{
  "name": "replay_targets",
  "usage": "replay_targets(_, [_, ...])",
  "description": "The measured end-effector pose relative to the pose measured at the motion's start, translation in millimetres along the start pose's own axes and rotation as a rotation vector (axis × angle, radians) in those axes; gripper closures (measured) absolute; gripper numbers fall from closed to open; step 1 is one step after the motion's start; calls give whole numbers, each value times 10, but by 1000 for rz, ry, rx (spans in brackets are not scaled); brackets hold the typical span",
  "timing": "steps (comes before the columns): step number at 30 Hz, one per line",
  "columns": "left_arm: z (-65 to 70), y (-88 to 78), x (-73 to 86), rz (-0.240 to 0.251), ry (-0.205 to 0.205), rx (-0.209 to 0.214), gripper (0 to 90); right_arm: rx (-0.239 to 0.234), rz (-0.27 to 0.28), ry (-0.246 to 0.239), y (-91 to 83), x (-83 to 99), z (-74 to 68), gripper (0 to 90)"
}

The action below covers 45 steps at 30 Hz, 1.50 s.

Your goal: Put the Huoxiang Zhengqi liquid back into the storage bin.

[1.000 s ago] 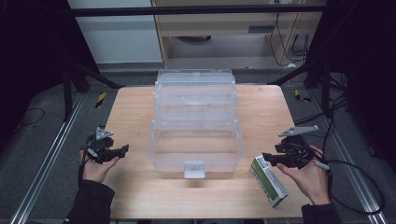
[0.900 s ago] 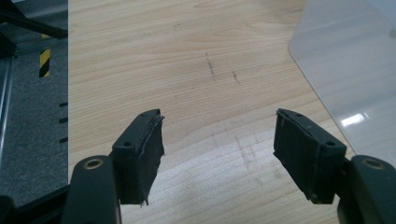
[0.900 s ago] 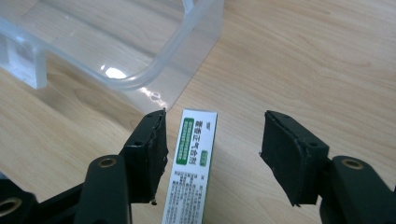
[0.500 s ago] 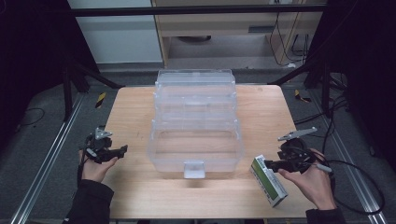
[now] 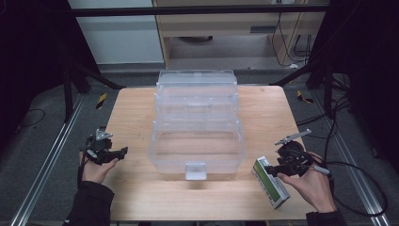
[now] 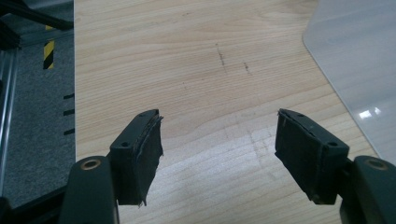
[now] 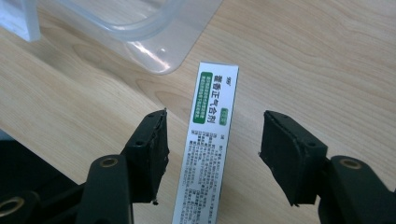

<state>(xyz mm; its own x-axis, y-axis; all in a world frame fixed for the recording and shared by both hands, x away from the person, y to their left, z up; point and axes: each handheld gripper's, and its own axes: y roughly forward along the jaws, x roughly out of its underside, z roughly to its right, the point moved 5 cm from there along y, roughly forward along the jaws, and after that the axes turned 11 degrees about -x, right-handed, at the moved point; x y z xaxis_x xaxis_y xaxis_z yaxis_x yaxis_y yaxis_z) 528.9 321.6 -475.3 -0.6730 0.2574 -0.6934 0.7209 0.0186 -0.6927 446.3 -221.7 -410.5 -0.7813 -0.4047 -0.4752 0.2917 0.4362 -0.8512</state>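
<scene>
Black padded jaws of the right tool stand spread wide over a white-and-green carton that lies flat on the bench — the box runs lengthwise through the gap, and neither pad touches it. In the high view the same right tool sits in the person's right hand at the near right of the bench, its tips over the near end of the carton, which lies just beside the front right corner of a clear plastic tiered box. That clear box stands in the middle of the pale wooden top, its trays stepped back toward the far edge, with a small latch at its front. The left tool is also spread wide, with nothing between its pads — bare wood grain beneath it and a corner of the clear box off to one side. From above, the left tool is held in the left hand at the near left edge, apart from the clear box. Grey floor and dark frame legs surround the bench.
</scene>
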Motion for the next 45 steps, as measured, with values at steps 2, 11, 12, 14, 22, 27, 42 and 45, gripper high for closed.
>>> replay_targets(2, [-20,-14,1,1,-3,-5,308,-4,-11,4,9,13,-8,428])
replay_targets(11, [-70,-31,0,4,-14,-17,308,-9,-54,18,37,72,-5,447])
replay_targets(12, [-71,-30,1,3,-15,-17,308,-12,-61,22,44,76,-12,448])
replay_targets(14, [-72,-34,0,4,-15,-17,308,-17,-72,19,67,85,-18,458])
replay_targets(22, [-68,-40,6,1,-9,-22,307,-21,-105,20,115,110,-16,478])
replay_targets(27, [-49,-29,8,-4,-3,-21,306,-28,-120,22,136,126,-22,497])
replay_targets(42, [-25,1,23,-18,6,-18,306,-34,-179,35,232,197,-2,549])
replay_targets(45, [-21,4,24,-20,8,-18,306,-32,-183,24,257,196,14,554])
